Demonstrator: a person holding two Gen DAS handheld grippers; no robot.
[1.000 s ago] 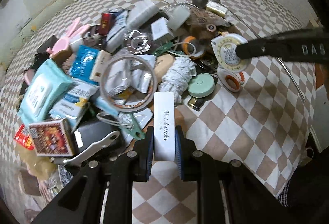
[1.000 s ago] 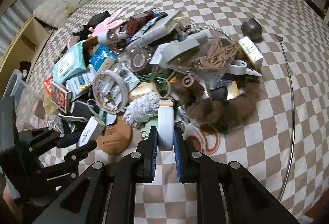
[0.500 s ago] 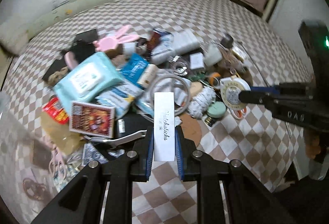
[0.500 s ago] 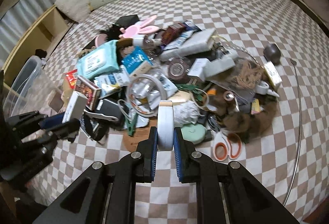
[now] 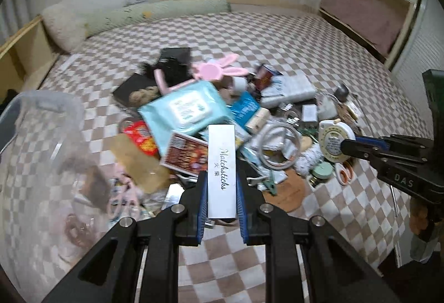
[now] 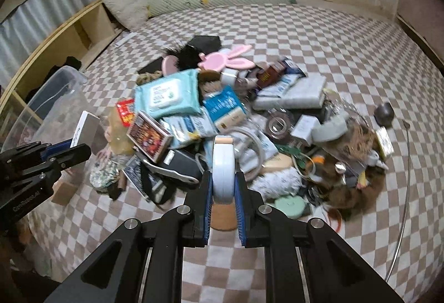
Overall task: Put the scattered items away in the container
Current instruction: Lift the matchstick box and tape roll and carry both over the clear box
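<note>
**Both claws lifted clear of the pile, each with a catch, bin now in sight**

Since a second ago both views have pulled back and up from the heap on the checked bed cover (image 5: 277, 33). Then the cameras sat low over the clutter; now the whole pile shows, with the far wall and pillows beyond it, and the clear plastic container (image 5: 41, 114) has come into the left wrist view at its left edge. It was not in that view a second ago.

The left claw (image 5: 222, 192) is clamped on the white matchsticks box (image 5: 222, 164), its blue pads pressing the long sides, the box standing out forward past the tips. The grip looks the same as before; the box has not slipped. In the right wrist view that same box (image 6: 84, 128) hangs near the container's (image 6: 55, 97) near side, though motion blur makes it hard to say whether it is over the rim yet.

The right claw (image 6: 223, 192) is closed narrow on the round white tape measure (image 6: 223, 164), held edge-on between the pads. From the left wrist view its face (image 5: 333, 142) shows, above the pile's right side.

What this means: two items are picked and carried, neither yet dropped. The left one is the nearer to the bin and will likely go in first; the right one has the pile to cross. The bin already holds a few things, blurred. Most of the heap, including the blue wipes pack (image 5: 188, 108) and the pink bunny mirror (image 5: 213, 71), is still on the bed.
</note>
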